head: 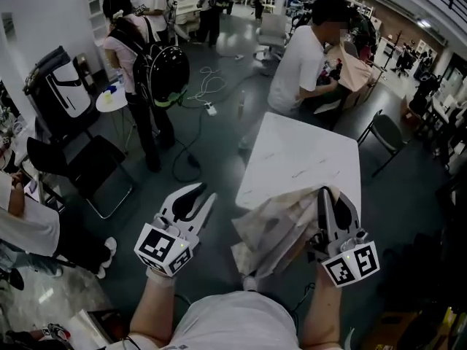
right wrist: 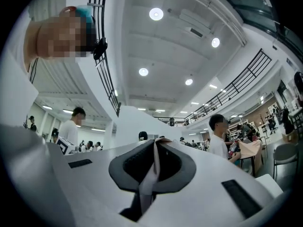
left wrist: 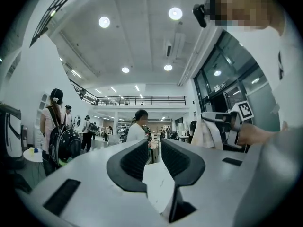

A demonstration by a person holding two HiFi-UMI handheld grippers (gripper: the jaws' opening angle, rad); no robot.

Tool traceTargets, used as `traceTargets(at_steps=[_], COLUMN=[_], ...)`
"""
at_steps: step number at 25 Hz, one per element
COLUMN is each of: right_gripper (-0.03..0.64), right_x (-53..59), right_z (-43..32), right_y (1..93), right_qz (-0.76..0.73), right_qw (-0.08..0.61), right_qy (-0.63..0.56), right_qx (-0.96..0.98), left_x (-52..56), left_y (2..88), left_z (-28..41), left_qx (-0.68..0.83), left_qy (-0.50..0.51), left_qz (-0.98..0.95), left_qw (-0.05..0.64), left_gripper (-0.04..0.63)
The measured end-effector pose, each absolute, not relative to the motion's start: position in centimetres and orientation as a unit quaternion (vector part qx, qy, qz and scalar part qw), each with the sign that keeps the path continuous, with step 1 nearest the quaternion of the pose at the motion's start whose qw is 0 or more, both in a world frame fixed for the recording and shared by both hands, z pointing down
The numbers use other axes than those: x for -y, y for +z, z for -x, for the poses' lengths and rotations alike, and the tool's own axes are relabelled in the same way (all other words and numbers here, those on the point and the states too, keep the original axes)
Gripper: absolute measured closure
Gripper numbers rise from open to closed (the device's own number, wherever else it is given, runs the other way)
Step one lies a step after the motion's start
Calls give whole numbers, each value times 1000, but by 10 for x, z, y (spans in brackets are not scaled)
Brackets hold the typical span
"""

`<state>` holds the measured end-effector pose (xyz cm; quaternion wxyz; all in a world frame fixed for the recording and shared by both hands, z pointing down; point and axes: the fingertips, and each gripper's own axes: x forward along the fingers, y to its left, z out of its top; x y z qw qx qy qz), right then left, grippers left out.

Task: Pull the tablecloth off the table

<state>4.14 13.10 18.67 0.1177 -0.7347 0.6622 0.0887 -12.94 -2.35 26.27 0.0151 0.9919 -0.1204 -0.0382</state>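
Note:
The cream tablecloth (head: 273,228) lies bunched at the near edge of the white square table (head: 306,155), whose top is mostly bare. My right gripper (head: 325,192) is shut on a fold of the cloth, and a strip of it (right wrist: 150,174) shows pinched between the jaws of my right gripper (right wrist: 155,143). My left gripper (head: 206,192) hangs over the dark floor to the left of the table, open, with nothing between its fingers. In the left gripper view the left gripper (left wrist: 155,144) has a clear gap between its jaws, and the held cloth (left wrist: 210,132) droops at the right.
A person in a white shirt (head: 299,64) leans at the table's far side. A black folding chair (head: 91,170) stands at the left, another chair (head: 387,133) at the right. A person with a black backpack (head: 149,71) stands by a small round table (head: 111,100). Cables (head: 204,86) trail across the floor.

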Motion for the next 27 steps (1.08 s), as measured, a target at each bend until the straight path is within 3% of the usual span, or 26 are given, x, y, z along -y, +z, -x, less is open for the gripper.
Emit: traceTargets(at_steps=[10,27], right_gripper=[589,589], right_x=[-137,-125], right_z=[-54,-29], right_y=[201,214], right_qz=[750,740], right_qw=[120,124], right_qy=[69,65], right_qx=[-647,-658], left_x=[16,20], left_y=[257,278], left_z=[119,141], left_qx=[122,114], left_qy=[-33,-19], left_qz=[-992,-993], left_qw=[27,40], left_gripper=[581,584])
